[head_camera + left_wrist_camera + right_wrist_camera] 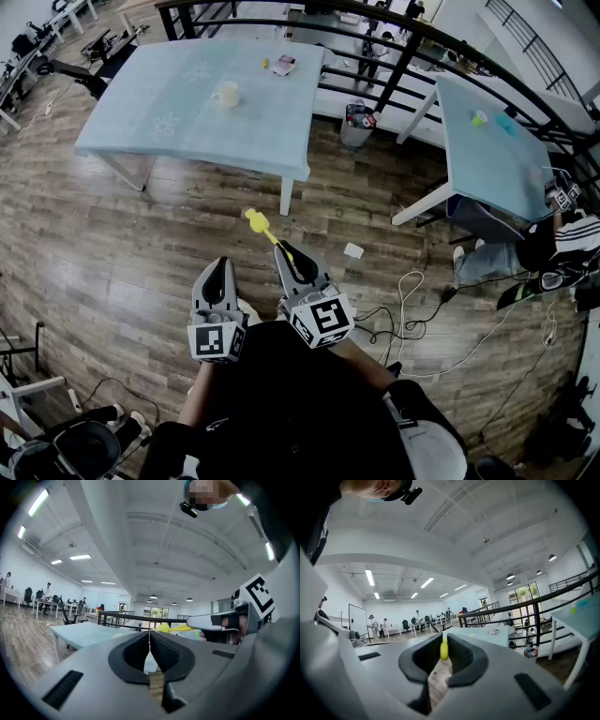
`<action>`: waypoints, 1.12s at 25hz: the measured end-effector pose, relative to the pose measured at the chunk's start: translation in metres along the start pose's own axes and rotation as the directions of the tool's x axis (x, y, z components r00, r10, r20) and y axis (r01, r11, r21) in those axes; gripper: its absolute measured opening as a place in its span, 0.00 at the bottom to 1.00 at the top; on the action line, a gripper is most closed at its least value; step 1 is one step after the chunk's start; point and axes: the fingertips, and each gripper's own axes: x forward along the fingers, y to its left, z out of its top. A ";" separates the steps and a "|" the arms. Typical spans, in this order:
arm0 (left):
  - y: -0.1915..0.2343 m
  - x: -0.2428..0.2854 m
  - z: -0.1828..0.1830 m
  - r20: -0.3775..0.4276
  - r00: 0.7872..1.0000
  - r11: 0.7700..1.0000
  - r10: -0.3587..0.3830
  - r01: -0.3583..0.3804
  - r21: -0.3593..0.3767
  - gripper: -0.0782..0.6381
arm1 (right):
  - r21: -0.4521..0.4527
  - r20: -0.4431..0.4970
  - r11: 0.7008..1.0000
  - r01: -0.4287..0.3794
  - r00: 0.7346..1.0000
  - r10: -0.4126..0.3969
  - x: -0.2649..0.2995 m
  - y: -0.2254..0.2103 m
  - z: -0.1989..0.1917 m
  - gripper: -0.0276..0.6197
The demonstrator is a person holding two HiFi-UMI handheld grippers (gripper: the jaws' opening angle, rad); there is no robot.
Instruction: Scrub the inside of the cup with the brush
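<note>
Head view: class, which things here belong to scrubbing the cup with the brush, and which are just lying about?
Belong to the job:
cup on the near table
yellow brush, clamped in the right gripper
left gripper, shut and empty

Lying about:
small items at the table's far edge
bin beyond the table
white scrap and cables on the floor

Both grippers pointed level, side by side ahead of the person's body. The left gripper (218, 265) had its jaws pressed together, empty; the right gripper (292, 258), just beside it, clamped the handle of a yellow brush (264, 227)
</note>
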 end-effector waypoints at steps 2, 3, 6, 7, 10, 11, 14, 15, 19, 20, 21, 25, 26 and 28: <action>-0.005 0.003 0.001 -0.006 1.000 1.000 -0.013 0.014 0.006 0.13 | -0.009 -0.005 1.000 -0.007 1.000 0.007 0.000 0.000 0.000 0.10; -0.007 0.004 0.001 -0.008 1.000 1.000 -0.018 0.018 0.008 0.13 | -0.012 -0.007 1.000 -0.010 1.000 0.010 0.001 0.000 0.000 0.10; -0.006 0.004 -0.001 -0.013 1.000 1.000 -0.018 0.018 0.005 0.13 | -0.010 -0.013 1.000 -0.016 1.000 0.015 0.002 0.002 0.000 0.10; -0.006 0.004 -0.003 -0.016 1.000 1.000 -0.017 0.017 0.007 0.13 | -0.008 -0.015 1.000 -0.016 1.000 0.015 0.002 0.002 -0.001 0.10; -0.006 0.005 -0.006 -0.019 1.000 1.000 -0.024 0.025 0.008 0.13 | -0.007 -0.021 1.000 -0.012 1.000 0.012 0.003 0.002 -0.003 0.10; -0.006 0.006 -0.005 -0.017 0.999 1.000 -0.027 0.027 0.001 0.13 | -0.009 -0.022 1.000 -0.010 1.000 0.010 0.003 0.003 -0.003 0.10; -0.005 0.005 -0.007 -0.020 0.999 0.999 -0.033 0.033 -0.014 0.13 | -0.011 -0.027 1.000 -0.006 1.000 0.006 0.005 0.005 -0.003 0.10; -0.004 0.005 -0.008 -0.021 0.999 0.999 -0.039 0.038 -0.012 0.13 | -0.011 -0.029 1.000 -0.006 1.000 0.006 0.006 0.006 -0.005 0.10; 0.003 0.009 -0.008 -0.010 0.999 0.999 -0.047 0.047 -0.018 0.13 | -0.014 -0.042 1.000 -0.001 0.999 0.000 0.013 0.010 -0.010 0.10; 0.007 0.010 -0.009 -0.014 0.999 0.999 -0.048 0.047 -0.013 0.13 | -0.012 -0.044 1.000 0.003 0.999 -0.004 0.016 0.010 -0.011 0.10; 0.010 0.011 -0.011 -0.021 0.999 0.999 -0.046 0.045 -0.007 0.13 | -0.008 -0.045 1.000 0.009 0.999 -0.009 0.019 0.009 -0.011 0.10; 0.028 0.017 -0.010 -0.015 0.999 0.998 -0.048 0.047 -0.030 0.13 | 0.010 -0.042 0.999 0.032 0.999 -0.031 0.036 0.009 -0.012 0.10; 0.033 0.020 -0.009 -0.014 0.999 0.998 -0.050 0.049 -0.039 0.13 | 0.011 -0.041 0.999 0.038 0.998 -0.038 0.042 0.009 -0.012 0.10; 0.046 0.027 -0.007 -0.018 0.998 0.998 -0.055 0.055 -0.038 0.13 | 0.013 -0.040 0.998 0.054 0.998 -0.054 0.055 0.012 -0.010 0.10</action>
